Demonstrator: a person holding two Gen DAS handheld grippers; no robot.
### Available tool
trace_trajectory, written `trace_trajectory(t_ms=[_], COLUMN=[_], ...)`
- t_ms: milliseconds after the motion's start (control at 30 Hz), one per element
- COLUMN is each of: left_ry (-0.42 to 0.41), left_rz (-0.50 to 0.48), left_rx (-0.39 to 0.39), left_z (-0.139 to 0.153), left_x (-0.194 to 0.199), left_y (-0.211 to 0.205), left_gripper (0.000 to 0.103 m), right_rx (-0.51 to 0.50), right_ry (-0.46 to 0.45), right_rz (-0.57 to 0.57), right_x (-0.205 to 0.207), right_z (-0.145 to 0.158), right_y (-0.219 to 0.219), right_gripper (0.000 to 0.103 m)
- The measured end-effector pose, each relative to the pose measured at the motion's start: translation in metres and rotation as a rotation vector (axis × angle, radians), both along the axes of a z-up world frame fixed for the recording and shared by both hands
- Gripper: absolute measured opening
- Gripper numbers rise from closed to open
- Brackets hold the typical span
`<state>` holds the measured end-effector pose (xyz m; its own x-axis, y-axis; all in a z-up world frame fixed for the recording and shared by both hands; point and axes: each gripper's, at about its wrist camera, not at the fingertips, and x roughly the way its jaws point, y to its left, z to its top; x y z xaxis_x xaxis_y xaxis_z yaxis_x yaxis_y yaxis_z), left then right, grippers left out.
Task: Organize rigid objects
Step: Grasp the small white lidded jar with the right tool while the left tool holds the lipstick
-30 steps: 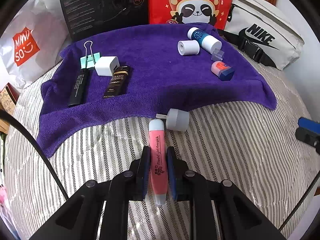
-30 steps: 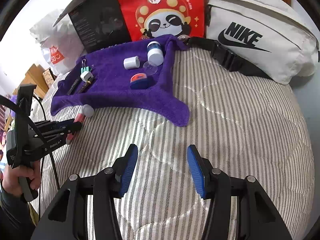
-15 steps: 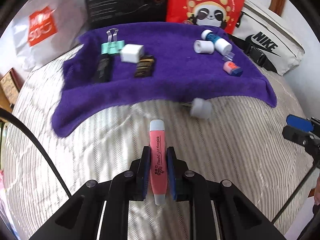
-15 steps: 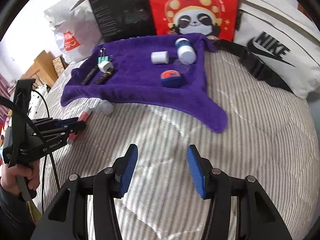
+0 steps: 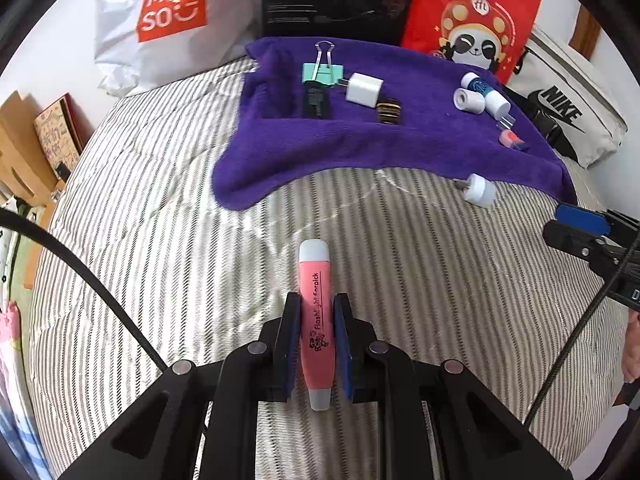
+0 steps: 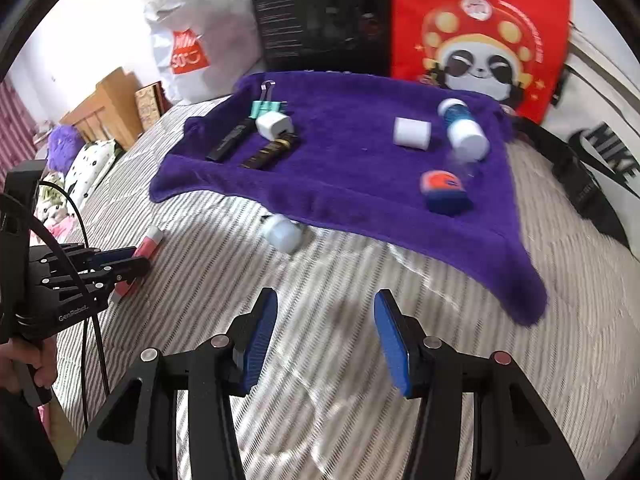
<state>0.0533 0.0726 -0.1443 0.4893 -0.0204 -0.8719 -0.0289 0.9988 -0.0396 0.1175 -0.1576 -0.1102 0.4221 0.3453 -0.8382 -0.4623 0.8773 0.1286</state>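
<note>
My left gripper (image 5: 314, 344) has its fingers clamped on the pink pen (image 5: 315, 312), held over the striped bed (image 5: 160, 240) short of the purple towel (image 5: 400, 140). My right gripper (image 6: 324, 336) hangs empty, fingers wide apart, near the white cap (image 6: 282, 232).

Both grippers are wearing black angular frames with silver screws. The right gripper (image 6: 326, 334) is showing 2 blue ribbed pads (image 6: 394, 344); the left gripper (image 6: 132, 266) is carrying white lettering and trailing a black cable (image 6: 90, 320).
</note>
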Motion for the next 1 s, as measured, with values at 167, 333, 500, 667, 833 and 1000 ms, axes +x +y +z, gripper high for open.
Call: trace_trajectory(t_ms=[167, 333, 500, 667, 833, 1000], left_ry=[-0.009, -0.016, -0.019, -0.021, -0.022, -0.023], left_rz=[0.000, 0.006, 0.013, 0.010, 0.005, 0.001], left_rx=[-0.012, -0.030, -0.046, -0.049, -0.053, -0.050], left_z=[-0.001, -0.001, -0.001, 0.000, 0.000, 0.000], left_x=[-0.002, -0.003, -0.005, -0.005, -0.005, -0.005], left_y=[0.002, 0.003, 0.006, 0.006, 0.007, 0.007], left_gripper=[0.016, 0.016, 0.016, 0.016, 0.017, 0.017], right_rx=[0.006, 0.012, -0.029, -0.040, -0.053, -0.043], right_ry=[0.000, -0.001, -0.006, -0.019, -0.033, -0.026], right_rz=[0.022, 0.042, 0.068, 0.084, 0.098, 0.103], right_x=[0.008, 0.022, 0.033, 0.038, 0.041, 0.039], right_z=[-0.008, -0.020, -0.029, -0.028, -0.029, -0.026], right_y=[0.017, 0.032, 0.047, 0.057, 0.065, 0.062], right_gripper=[0.051, 0.047, 0.038, 0.038, 0.032, 0.028])
